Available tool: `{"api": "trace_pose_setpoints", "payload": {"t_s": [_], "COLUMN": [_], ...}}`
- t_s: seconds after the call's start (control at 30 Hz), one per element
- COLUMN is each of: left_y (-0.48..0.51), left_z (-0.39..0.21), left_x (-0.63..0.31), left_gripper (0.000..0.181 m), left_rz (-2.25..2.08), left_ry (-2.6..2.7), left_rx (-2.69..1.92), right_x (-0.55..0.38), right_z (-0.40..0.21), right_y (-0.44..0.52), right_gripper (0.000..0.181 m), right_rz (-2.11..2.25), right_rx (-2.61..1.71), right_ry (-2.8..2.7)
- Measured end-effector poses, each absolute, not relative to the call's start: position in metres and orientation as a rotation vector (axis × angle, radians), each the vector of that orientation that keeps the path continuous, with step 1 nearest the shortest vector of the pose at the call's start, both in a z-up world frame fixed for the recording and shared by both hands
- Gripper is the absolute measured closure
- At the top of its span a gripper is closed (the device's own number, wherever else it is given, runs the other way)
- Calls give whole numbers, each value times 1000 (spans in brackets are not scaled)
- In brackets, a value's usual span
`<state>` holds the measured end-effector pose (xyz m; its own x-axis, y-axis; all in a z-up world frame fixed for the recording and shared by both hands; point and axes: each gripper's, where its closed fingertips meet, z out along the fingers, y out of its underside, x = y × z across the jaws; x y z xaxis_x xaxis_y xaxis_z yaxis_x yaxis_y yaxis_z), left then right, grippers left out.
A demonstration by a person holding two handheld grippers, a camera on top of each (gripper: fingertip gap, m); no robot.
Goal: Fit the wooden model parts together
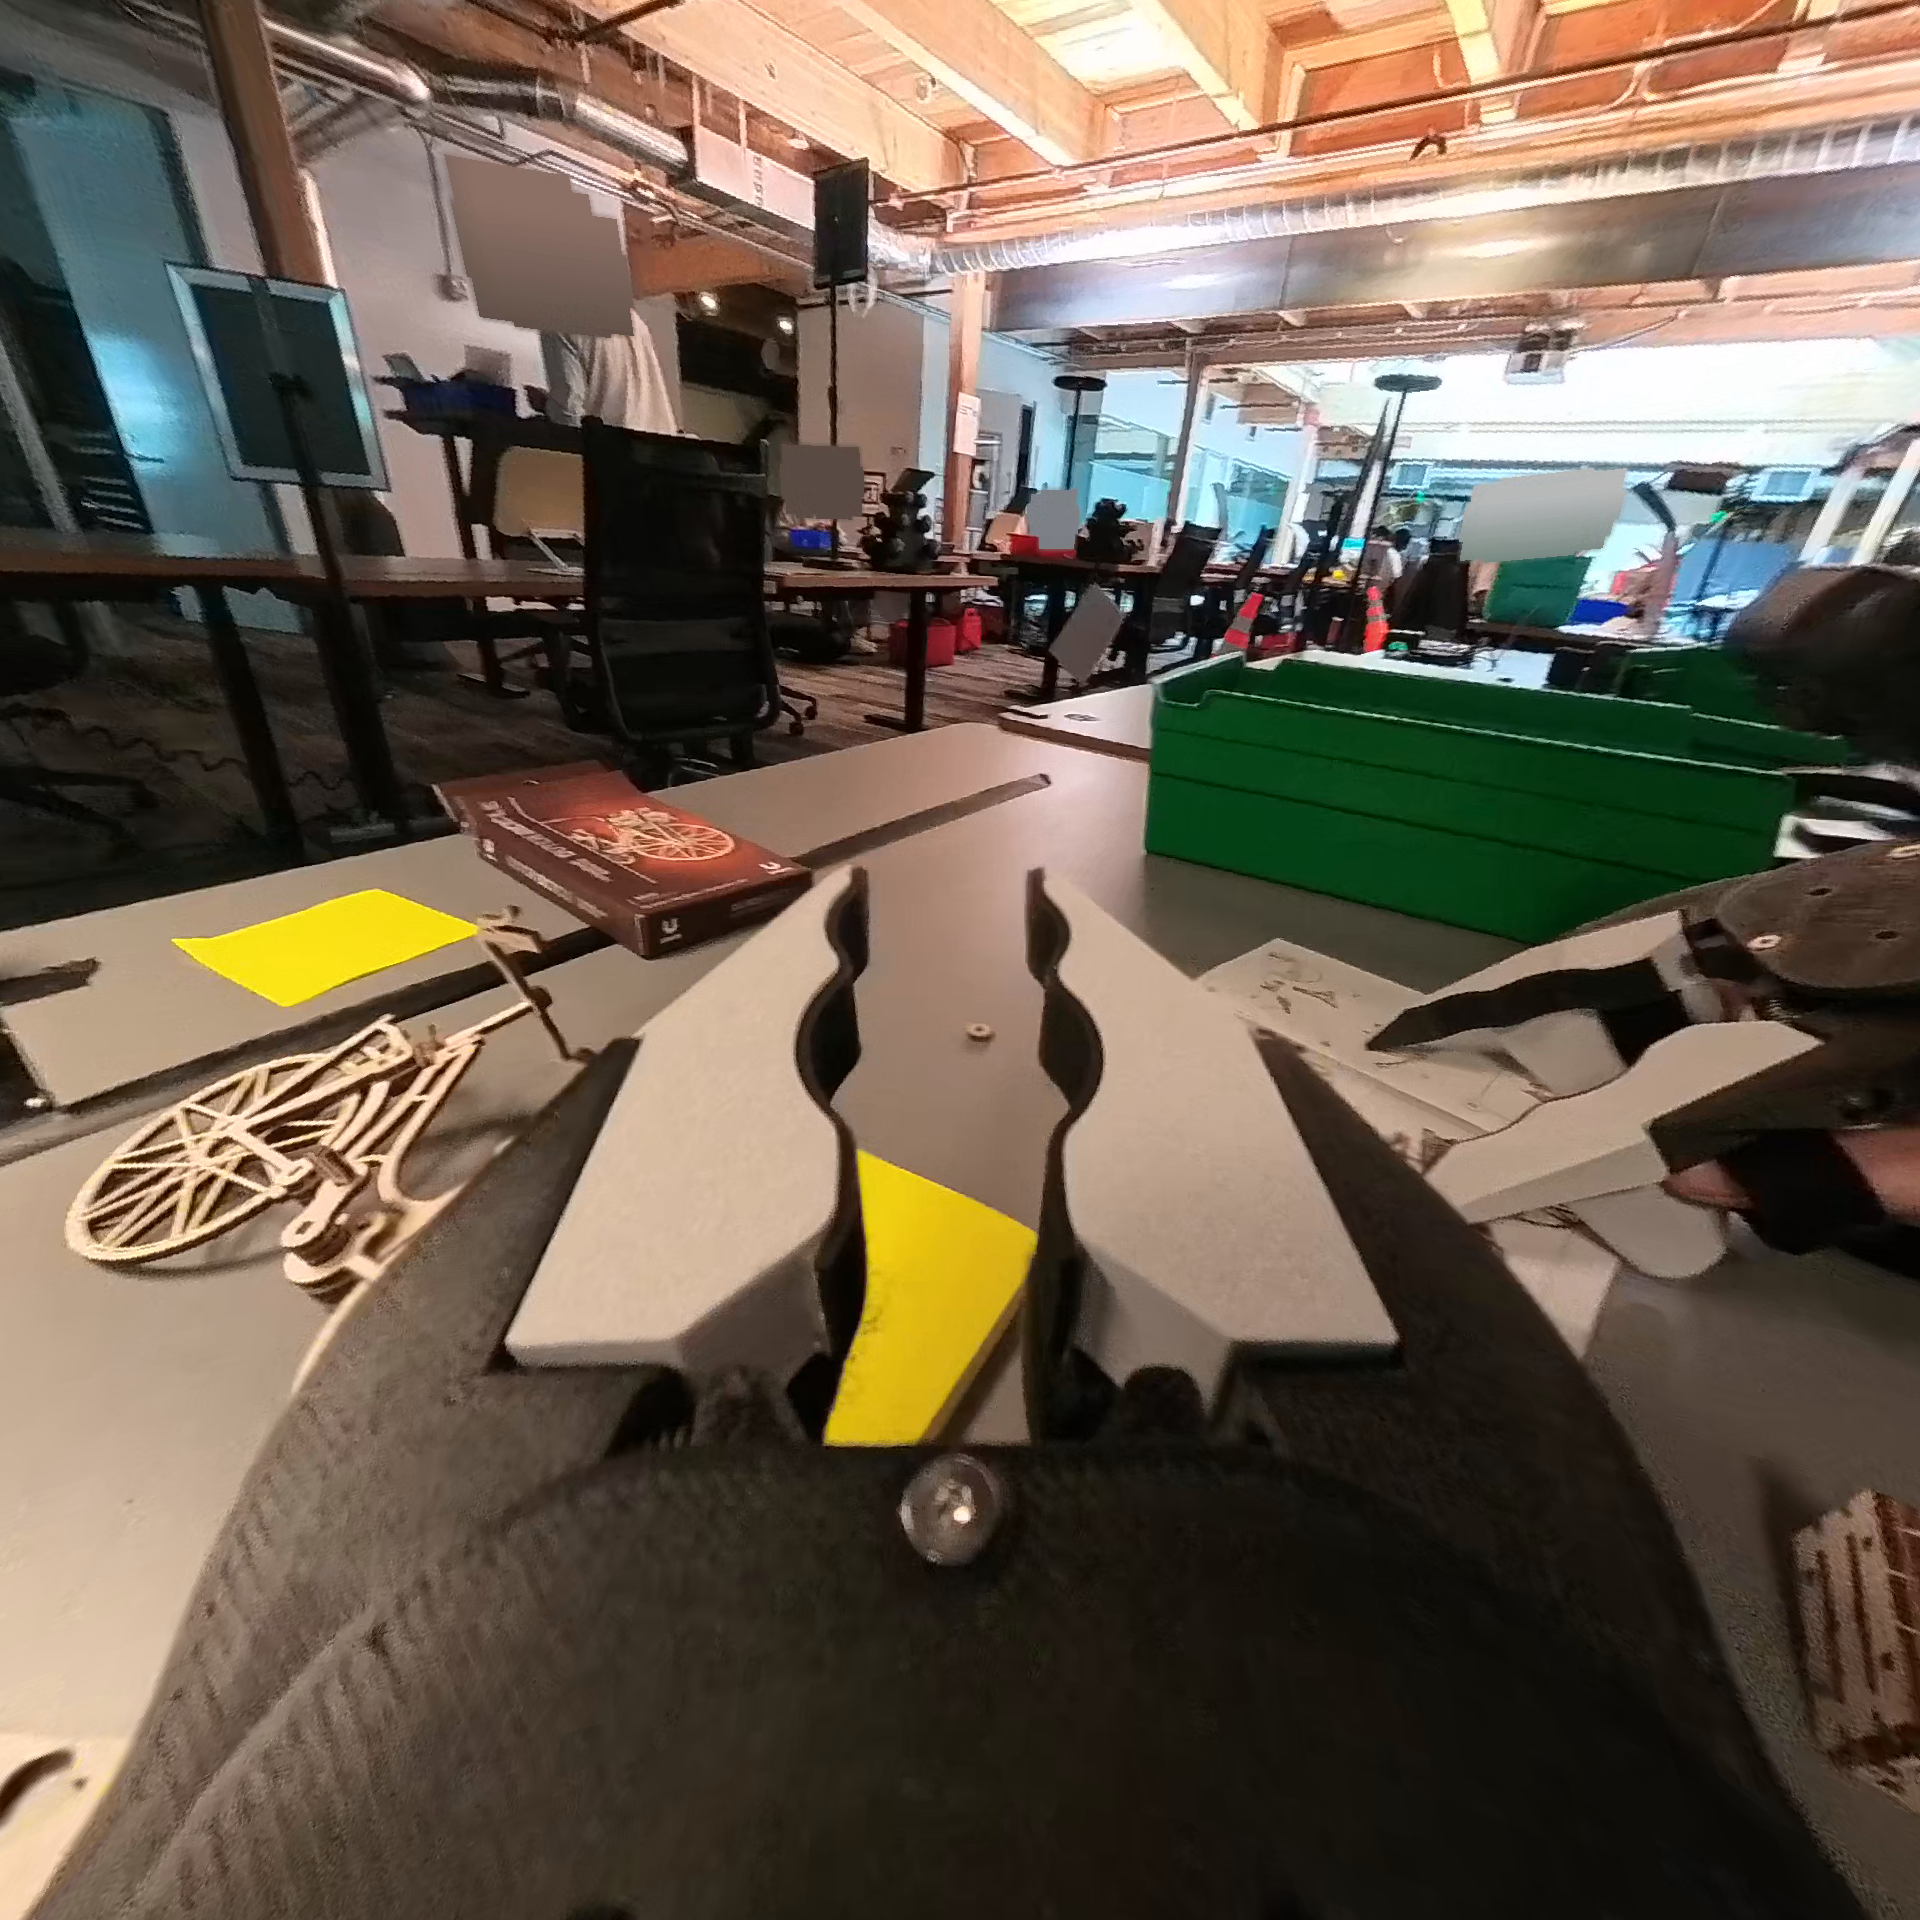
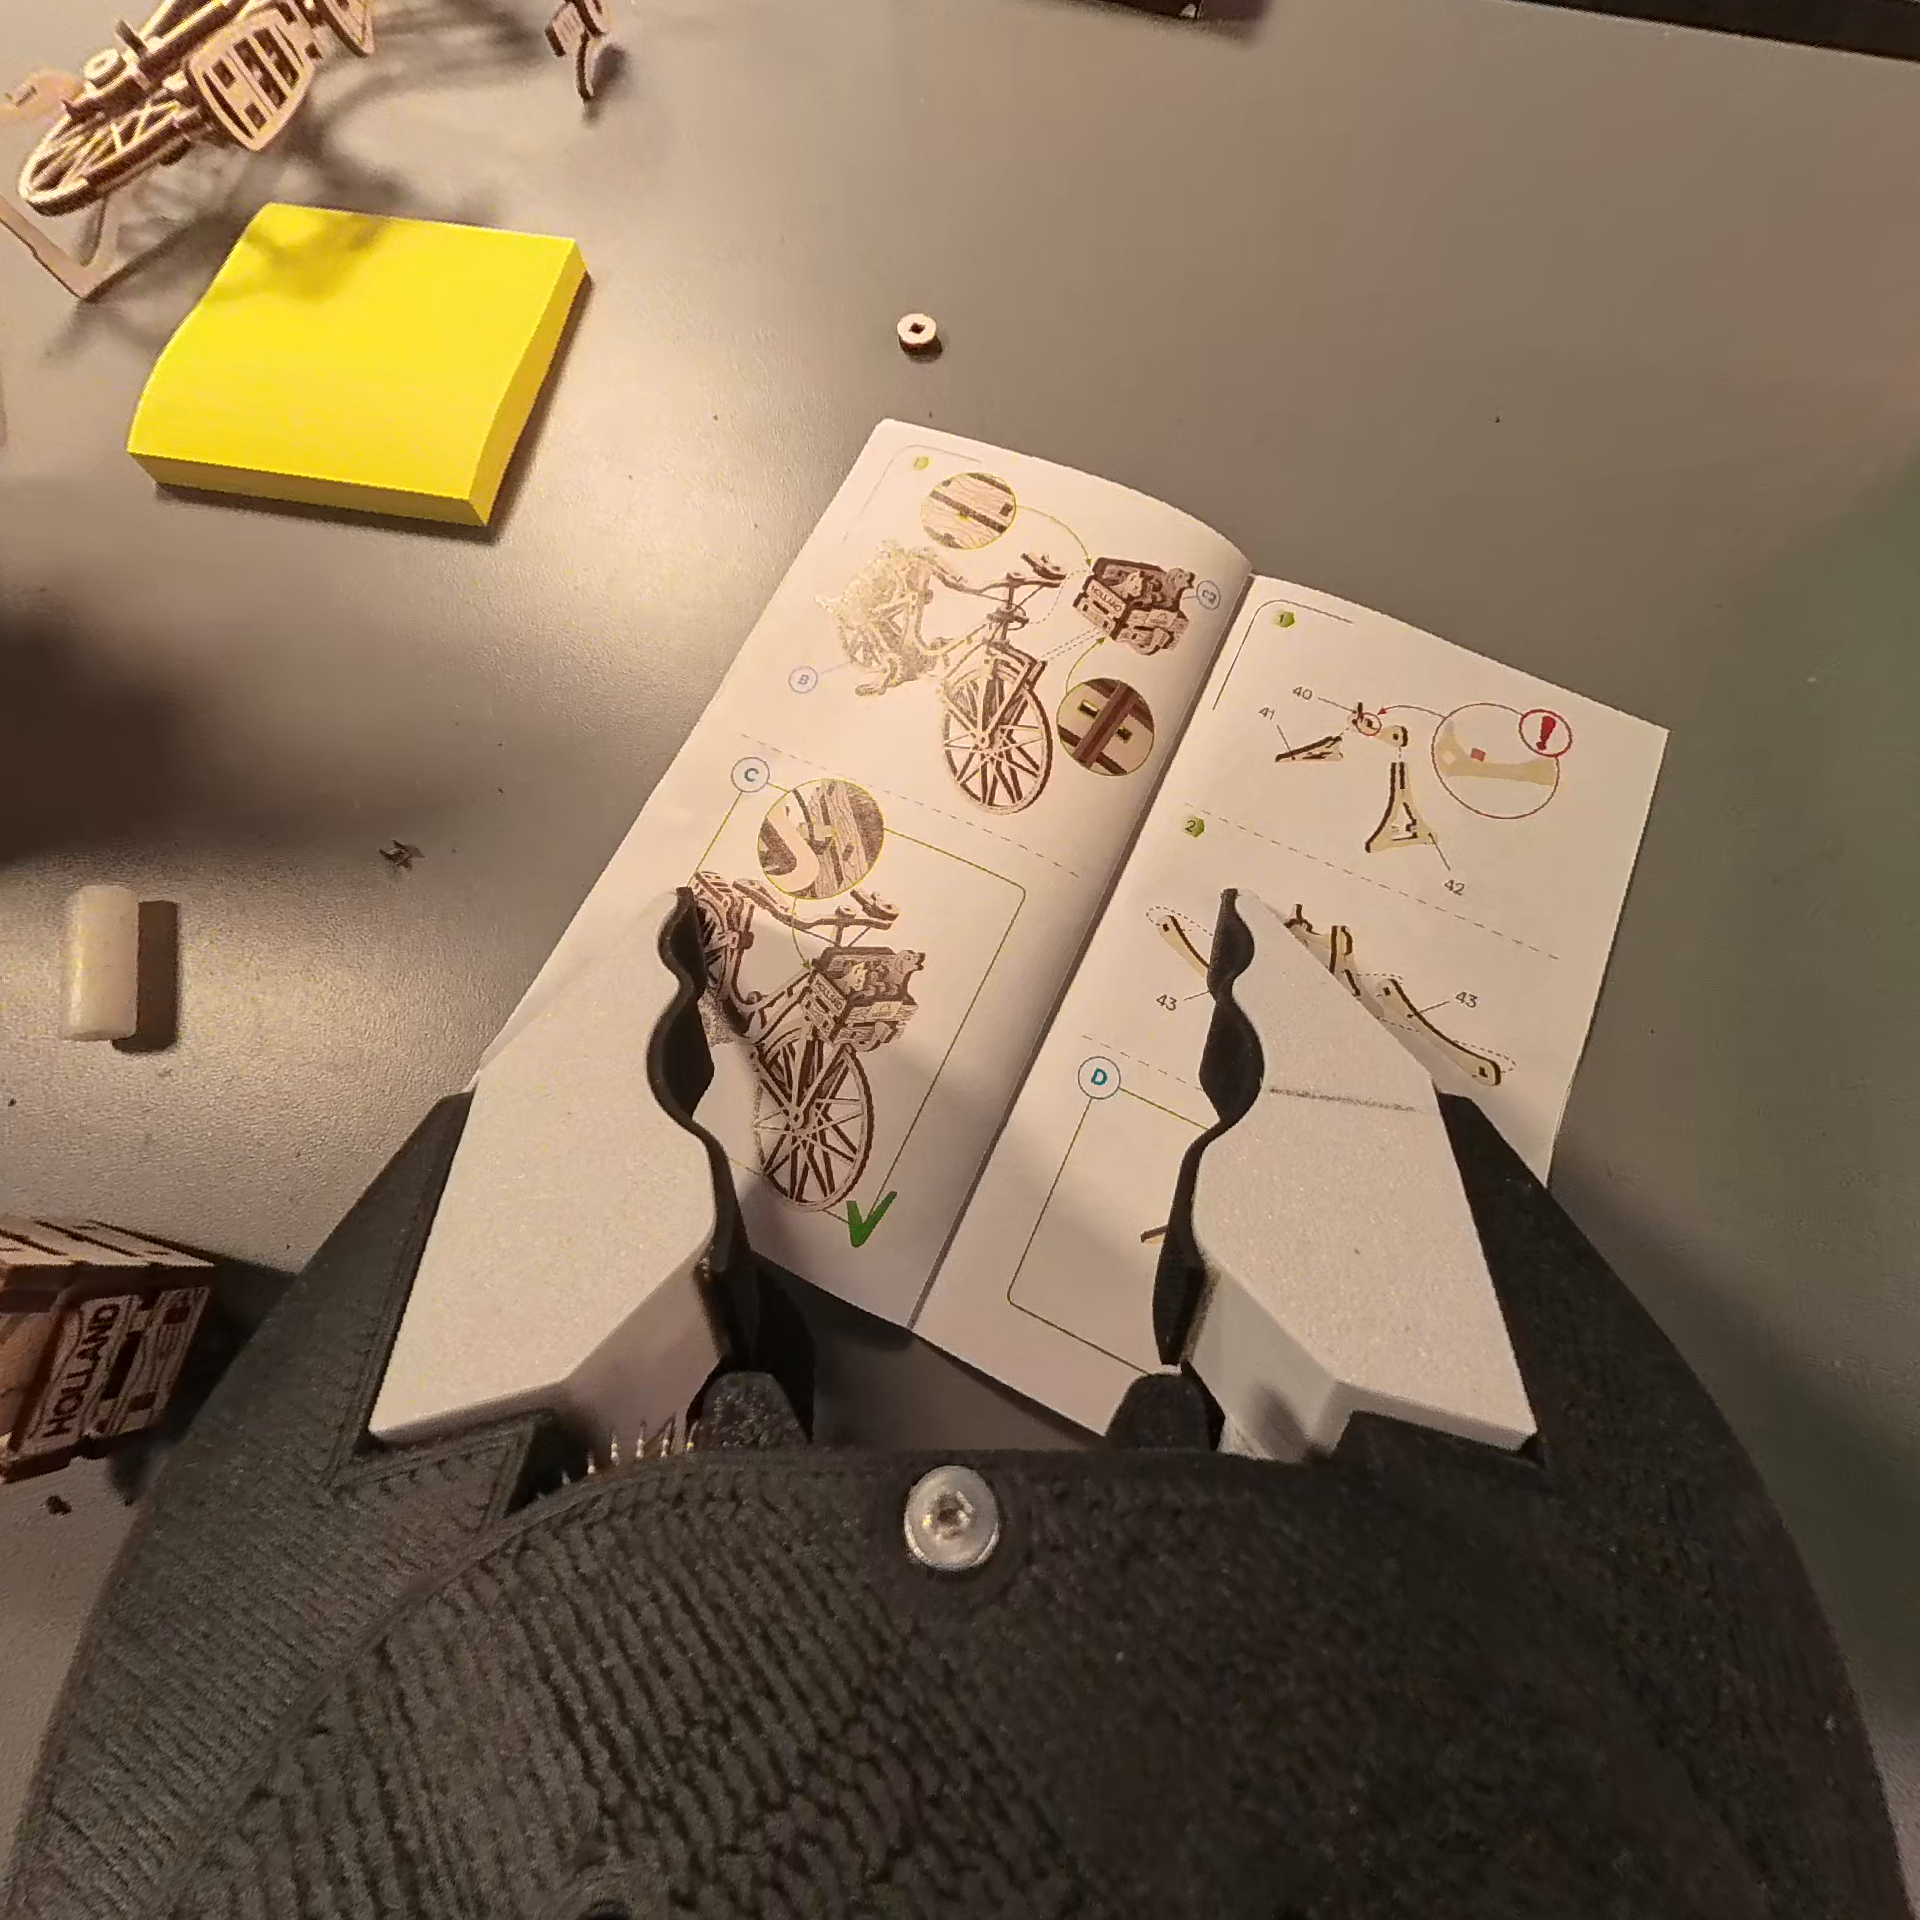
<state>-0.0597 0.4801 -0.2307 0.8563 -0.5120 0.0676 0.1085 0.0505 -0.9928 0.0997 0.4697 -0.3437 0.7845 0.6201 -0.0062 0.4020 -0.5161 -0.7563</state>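
A wooden bicycle model (image 1: 281, 1132) lies on its side on the grey table, left of my left gripper (image 1: 945, 904). That gripper is open and empty, a little above the table. A small wooden ring (image 1: 975, 1032) lies beyond its fingertips. In the right wrist view the bicycle model (image 2: 156, 104) is at the top left and the ring (image 2: 916, 335) lies apart on the table. A wooden crate part (image 2: 83, 1351) sits at the lower left. My right gripper (image 2: 956, 904) is open and empty, hovering over an open instruction booklet (image 2: 1143, 831). It also shows in the left wrist view (image 1: 1423, 1112) at the right.
A yellow sticky pad (image 2: 353, 364) lies near the bicycle model, and a yellow sheet (image 1: 322, 940) farther left. A brown kit box (image 1: 623, 852) and stacked green trays (image 1: 1455, 800) stand at the back. A white cylinder (image 2: 99, 977) lies at the left.
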Motion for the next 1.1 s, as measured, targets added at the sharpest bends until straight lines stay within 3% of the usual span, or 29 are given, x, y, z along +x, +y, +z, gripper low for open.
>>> {"api": "trace_pose_setpoints", "payload": {"t_s": [0.23,0.37,0.83,1.1], "left_y": [470,432,272,231], "left_z": [-211,-174,-150,-164], "left_x": [-77,-111,-237,-248], "left_gripper": [151,152,149,147], "left_rz": [-345,-55,251,253], "left_ry": [304,251,71,65], "left_rx": [-1338,-1098,-1083,-1117], "right_x": [100,92,87,99], "right_z": [-336,-314,-238,-221], "right_y": [470,469,448,439], "right_gripper": [90,96,99,100], "right_rz": [333,253,259,218], "right_rx": [-2119,-1959,-1466,-1340], "right_ry": [-772,-821,-718,-644]}}
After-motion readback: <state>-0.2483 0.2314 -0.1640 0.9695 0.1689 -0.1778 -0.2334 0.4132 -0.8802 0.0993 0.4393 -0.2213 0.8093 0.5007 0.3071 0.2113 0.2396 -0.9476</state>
